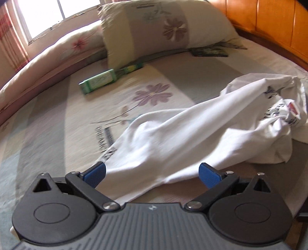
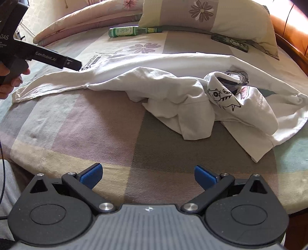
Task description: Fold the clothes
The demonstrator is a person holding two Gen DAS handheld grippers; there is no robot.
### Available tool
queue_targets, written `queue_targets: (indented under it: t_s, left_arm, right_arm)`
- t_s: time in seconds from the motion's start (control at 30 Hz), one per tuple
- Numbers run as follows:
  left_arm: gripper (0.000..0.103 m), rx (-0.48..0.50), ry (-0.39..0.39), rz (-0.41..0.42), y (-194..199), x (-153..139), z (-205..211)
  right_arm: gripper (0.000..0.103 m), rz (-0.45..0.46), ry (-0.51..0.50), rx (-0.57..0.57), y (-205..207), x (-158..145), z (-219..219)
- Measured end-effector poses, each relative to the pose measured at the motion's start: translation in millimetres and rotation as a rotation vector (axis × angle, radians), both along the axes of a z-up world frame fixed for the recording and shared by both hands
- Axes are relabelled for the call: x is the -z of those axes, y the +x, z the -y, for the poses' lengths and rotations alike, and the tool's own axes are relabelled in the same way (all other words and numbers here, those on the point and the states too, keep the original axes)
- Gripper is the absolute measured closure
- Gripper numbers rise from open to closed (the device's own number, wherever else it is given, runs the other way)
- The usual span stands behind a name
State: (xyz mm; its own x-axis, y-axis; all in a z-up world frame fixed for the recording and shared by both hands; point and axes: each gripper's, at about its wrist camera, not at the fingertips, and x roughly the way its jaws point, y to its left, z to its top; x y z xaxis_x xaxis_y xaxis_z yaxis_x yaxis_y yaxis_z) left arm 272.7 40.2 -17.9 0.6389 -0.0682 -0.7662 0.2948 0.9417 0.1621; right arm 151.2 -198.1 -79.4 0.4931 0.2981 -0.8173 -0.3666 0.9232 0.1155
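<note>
- Light source: daylight enters through a window far ahead-left of the left claw; the panes are overexposed to plain white.
- Left wrist view: motion blur smears the bed cover and the green bottle ahead of the claw; the claw body itself is sharp.
- Right wrist view: sharp and evenly lit, with soft shadows beneath the folds of the white shirt ahead of the right claw.
- Glare: the wooden headboard far ahead-right shows a bright sheen.
- Distortion: fisheye bending curves the bed edges, and the frame corners darken.
</note>
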Motion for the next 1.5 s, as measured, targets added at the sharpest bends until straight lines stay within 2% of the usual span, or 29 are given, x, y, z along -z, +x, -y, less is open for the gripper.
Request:
queue_targets:
  t_s: [0.13,0.27,0.37,0.5,0.6,0.67,0.73,0.83,0.97,1.07,1.13,1.23,1.4,1.5]
  left_arm:
    - [0.001,0.066,-0.088,-0.008,10.7,3.7,50.9]
    - [0.001,0.102,-0.127,-0.024,18.0,16.0,79.5]
    - [0.001,0.089,-0.137,-0.066,22.9,33.1,81.5]
    - [0.001,0.01,-0.122,-0.133,20.0,55.9,63.3]
    - [0.001,-0.044,-0.136,-0.166,7.1,65.6,43.8]
    - [0.001,-0.065,-0.129,-0.132,-6.8,60.3,35.2]
    - [0.001,-0.081,-0.095,-0.071,-22.2,50.4,29.9]
    - [0.001,-0.117,-0.084,0.001,-41.2,36.8,22.4]
    - [0.001,-0.18,-0.161,0.003,-55.2,33.8,12.3]
    - [0.001,-0.203,-0.166,0.005,-60.6,35.7,8.6]
    - [0.001,-0.21,-0.162,0.006,-63.6,35.0,6.4]
    - [0.001,-0.227,-0.178,0.026,-68.7,29.4,-2.6]
    - [0.001,-0.274,-0.216,0.068,-72.3,17.3,-16.6]
    - [0.001,-0.269,-0.227,0.074,-75.4,13.2,-16.9]
  right_arm:
    - [0.0,0.012,0.007,0.007,18.8,16.3,9.4]
    - [0.0,-0.003,0.033,0.006,28.1,33.9,16.2]
    - [0.0,0.028,0.012,-0.029,24.4,36.6,14.8]
    - [0.0,0.049,-0.001,-0.037,20.6,40.3,16.2]
    - [0.0,0.09,-0.073,-0.092,12.9,43.5,9.5]
    - [0.0,0.098,-0.101,-0.11,9.8,44.1,7.7]
    - [0.0,0.084,-0.058,-0.1,12.2,37.8,13.2]
    - [0.0,0.163,0.031,-0.119,15.3,18.6,20.0]
    - [0.0,0.263,0.032,-0.168,39.3,5.3,8.9]
    - [0.0,0.286,-0.019,-0.176,69.4,14.4,-5.2]
    - [0.0,0.267,-0.046,-0.163,86.0,23.5,-12.5]
    - [0.0,0.173,0.041,-0.191,90.6,26.2,-16.2]
    - [0.0,0.029,0.25,-0.378,55.7,10.8,-28.2]
    - [0.0,0.041,0.251,-0.423,35.6,2.5,-34.1]
